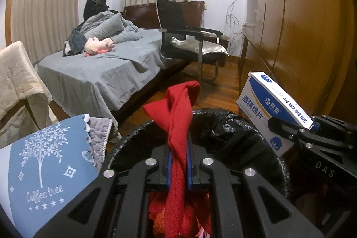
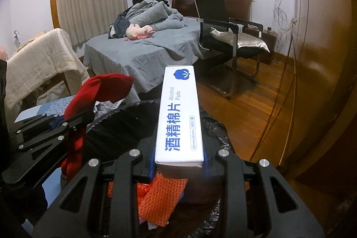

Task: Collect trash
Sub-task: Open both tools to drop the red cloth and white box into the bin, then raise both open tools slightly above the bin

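Note:
My left gripper (image 1: 178,165) is shut on a red cloth (image 1: 179,122) that hangs over a bin lined with a black bag (image 1: 223,126). My right gripper (image 2: 179,163) is shut on a white and blue alcohol pads box (image 2: 178,117), held over the same bin (image 2: 120,126). In the left wrist view the box (image 1: 265,99) and right gripper (image 1: 287,126) sit at the bin's right rim. In the right wrist view the red cloth (image 2: 89,95) and left gripper (image 2: 67,124) are at the left. Orange mesh (image 2: 160,200) and red items lie inside the bin.
A blue "Coffee tree" cloth (image 1: 44,171) covers a surface left of the bin. A grey bed (image 1: 107,68) with a pink plush toy (image 1: 98,46) lies behind. A black chair (image 1: 189,41) stands on the wood floor (image 2: 245,108). Wooden wardrobe doors (image 1: 301,37) line the right.

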The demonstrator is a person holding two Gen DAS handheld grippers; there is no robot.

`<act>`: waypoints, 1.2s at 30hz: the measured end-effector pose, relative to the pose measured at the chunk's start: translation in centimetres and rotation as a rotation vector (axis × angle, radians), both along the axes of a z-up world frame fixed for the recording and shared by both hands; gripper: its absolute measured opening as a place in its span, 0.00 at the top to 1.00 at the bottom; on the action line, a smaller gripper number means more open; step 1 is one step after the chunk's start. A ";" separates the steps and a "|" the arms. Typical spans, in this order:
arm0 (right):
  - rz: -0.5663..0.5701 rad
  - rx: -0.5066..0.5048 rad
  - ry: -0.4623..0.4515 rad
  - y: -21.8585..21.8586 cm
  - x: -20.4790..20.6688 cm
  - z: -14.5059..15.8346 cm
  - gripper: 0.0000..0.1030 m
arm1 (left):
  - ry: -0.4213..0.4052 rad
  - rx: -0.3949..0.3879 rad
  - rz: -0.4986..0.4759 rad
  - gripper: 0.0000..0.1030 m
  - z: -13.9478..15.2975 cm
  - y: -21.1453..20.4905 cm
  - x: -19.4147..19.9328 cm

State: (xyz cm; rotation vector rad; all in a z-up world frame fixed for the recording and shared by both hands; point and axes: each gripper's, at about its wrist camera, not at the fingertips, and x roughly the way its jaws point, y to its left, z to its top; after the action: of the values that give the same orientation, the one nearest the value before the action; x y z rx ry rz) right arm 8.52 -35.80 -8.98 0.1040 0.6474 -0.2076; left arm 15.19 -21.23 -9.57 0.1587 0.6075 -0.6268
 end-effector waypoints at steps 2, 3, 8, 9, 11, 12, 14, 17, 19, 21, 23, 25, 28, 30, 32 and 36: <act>-0.003 0.002 0.008 -0.2 0.2 -0.3 0.71 | 0.006 0.005 -0.005 0.91 -0.5 -0.2 0.2; -0.003 0.003 0.012 -0.4 0.3 -0.4 0.71 | 0.010 0.006 -0.008 0.91 -0.6 -0.3 0.3; -0.008 -0.002 0.035 -0.6 1.2 -1.2 0.62 | 0.048 0.000 -0.017 0.78 -1.4 -0.3 1.2; -0.011 -0.003 0.039 -0.7 1.3 -1.3 0.59 | 0.052 -0.002 -0.013 0.67 -1.4 -0.2 1.4; -0.018 -0.007 0.038 -0.8 1.4 -1.4 0.48 | 0.053 -0.018 -0.004 0.52 -1.5 0.2 1.6; -0.017 -0.008 0.036 -0.8 1.4 -1.4 0.46 | 0.052 -0.023 -0.003 0.47 -1.5 0.4 1.6; -0.023 -0.016 0.032 -0.7 1.3 -1.4 0.30 | 0.044 -0.022 0.006 0.39 -1.3 0.6 1.7; -0.032 -0.027 0.025 -0.7 1.2 -1.3 0.10 | 0.030 -0.022 0.028 0.31 -0.9 1.3 1.8; -0.032 -0.036 0.023 -0.6 1.0 -1.1 0.10 | 0.018 -0.021 0.050 0.20 -0.5 1.8 1.8; -0.022 -0.028 0.031 -0.4 0.9 -1.0 0.07 | 0.008 -0.022 0.072 0.15 0.0 2.7 1.7; -0.018 -0.024 0.031 -0.3 0.6 -0.8 0.06 | 0.001 -0.022 0.097 0.09 0.5 3.7 1.6; -0.008 -0.018 0.032 0.0 0.4 -0.6 0.06 | -0.003 -0.023 0.114 0.06 0.9 4.5 1.4; 0.008 0.004 0.028 0.3 -0.4 -0.2 0.05 | -0.005 -0.015 0.146 0.06 1.6 6.0 0.8; 0.014 0.011 0.026 0.7 -0.6 0.2 0.05 | -0.004 -0.013 0.163 0.06 1.9 6.8 0.4; 0.027 0.023 0.023 1.3 -1.0 0.8 0.05 | -0.002 -0.009 0.177 0.06 2.1 7.4 -0.1; 0.060 0.034 0.021 2.9 -1.7 1.8 0.05 | -0.007 -0.007 0.202 0.06 2.8 8.9 -1.5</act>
State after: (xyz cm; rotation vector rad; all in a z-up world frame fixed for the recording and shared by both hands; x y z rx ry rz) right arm 6.83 -32.85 -7.14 0.1148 0.6737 -0.1403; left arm 13.71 -12.37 -6.77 0.0917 0.6064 -0.4330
